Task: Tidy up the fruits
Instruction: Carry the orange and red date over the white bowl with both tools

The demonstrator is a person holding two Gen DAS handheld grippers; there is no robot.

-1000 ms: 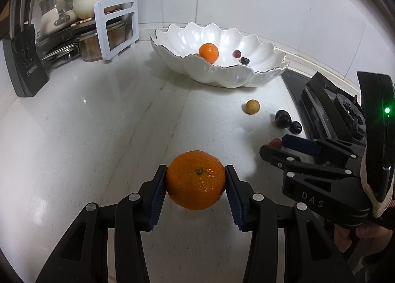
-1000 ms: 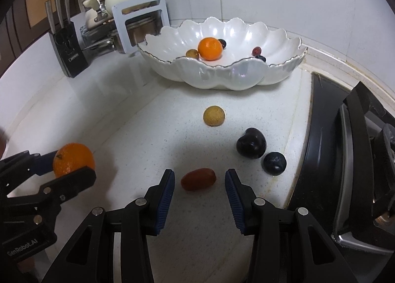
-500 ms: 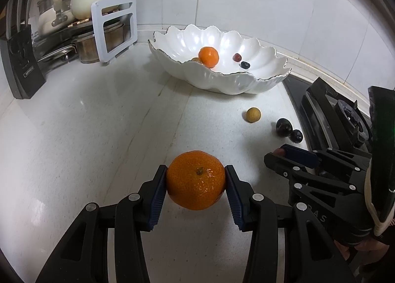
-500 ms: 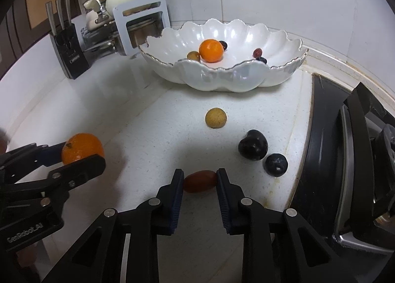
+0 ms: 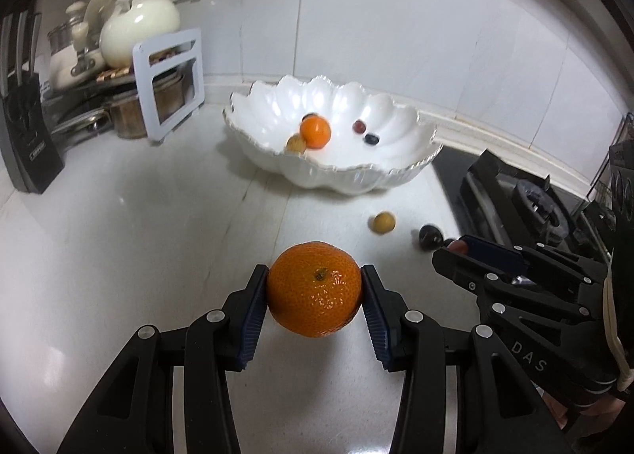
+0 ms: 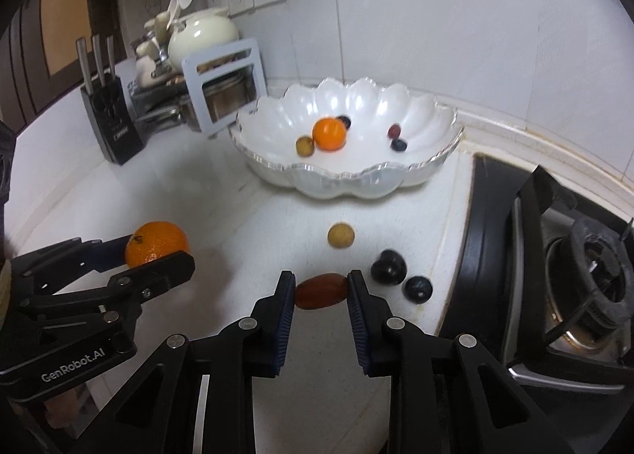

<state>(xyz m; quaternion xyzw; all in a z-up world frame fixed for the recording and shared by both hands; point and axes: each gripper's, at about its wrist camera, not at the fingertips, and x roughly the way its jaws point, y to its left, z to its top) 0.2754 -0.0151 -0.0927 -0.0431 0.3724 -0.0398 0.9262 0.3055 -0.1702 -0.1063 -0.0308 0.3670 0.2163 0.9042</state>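
The left tool holds a big orange tight between its pads. The right tool squeezes a small red fruit. The white bowl sits ahead of both tools on the bench, with 1 orange inside.

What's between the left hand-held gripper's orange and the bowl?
Nothing visible. The left hand-held gripper holds the orange, and bare counter runs up to the white scalloped bowl. The loose yellow fruit and dark plum lie off to the right.
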